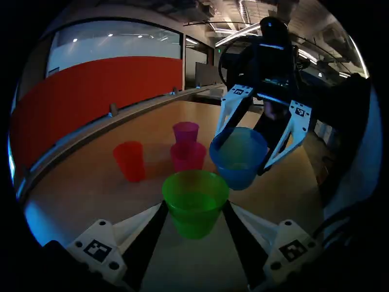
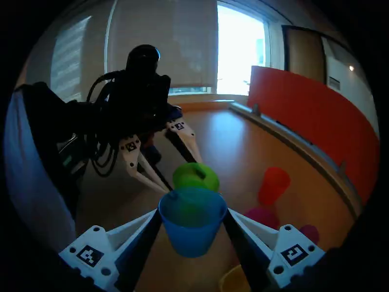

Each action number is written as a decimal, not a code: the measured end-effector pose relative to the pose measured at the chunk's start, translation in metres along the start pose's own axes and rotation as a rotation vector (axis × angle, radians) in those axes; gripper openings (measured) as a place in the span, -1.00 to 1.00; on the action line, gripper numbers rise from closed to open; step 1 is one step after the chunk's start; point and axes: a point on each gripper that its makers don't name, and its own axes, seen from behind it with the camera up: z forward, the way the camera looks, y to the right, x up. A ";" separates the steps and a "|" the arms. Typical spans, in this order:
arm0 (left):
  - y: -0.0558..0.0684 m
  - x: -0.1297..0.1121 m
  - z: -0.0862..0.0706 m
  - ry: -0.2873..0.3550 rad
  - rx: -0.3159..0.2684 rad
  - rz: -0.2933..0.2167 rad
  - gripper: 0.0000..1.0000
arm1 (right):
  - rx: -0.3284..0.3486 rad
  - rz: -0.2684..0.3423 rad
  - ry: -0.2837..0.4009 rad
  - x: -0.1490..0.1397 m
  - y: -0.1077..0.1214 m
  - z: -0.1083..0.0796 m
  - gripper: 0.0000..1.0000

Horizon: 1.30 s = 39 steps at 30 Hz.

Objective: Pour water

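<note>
**Grippers.** The left gripper (image 1: 195, 208) is clenched on a green cup (image 1: 195, 202), with both fingers pressed to its sides, and the cup is held upright. The right gripper (image 2: 192, 216) is likewise clamped on a blue cup (image 2: 192, 224), which is also upright.

**Held cups.** In the left gripper view the blue cup is seen just beside the green cup, rims near but apart. Whether either is lifted off the desk (image 1: 87, 204) cannot be told, and water cannot be made out with certainty.

**Other cups.** A red cup (image 1: 130, 160) is stood toward the desk edge that runs along the red wall panel (image 1: 97, 92). A nearer magenta cup (image 1: 188, 156) and a farther magenta cup (image 1: 185, 131) are set close together. A yellow cup (image 2: 236, 280) is noted, partly cut off.
</note>
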 end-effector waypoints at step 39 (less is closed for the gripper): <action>0.005 -0.035 0.010 -0.129 -0.041 0.038 0.64 | 0.056 -0.037 -0.130 -0.054 -0.026 0.023 0.82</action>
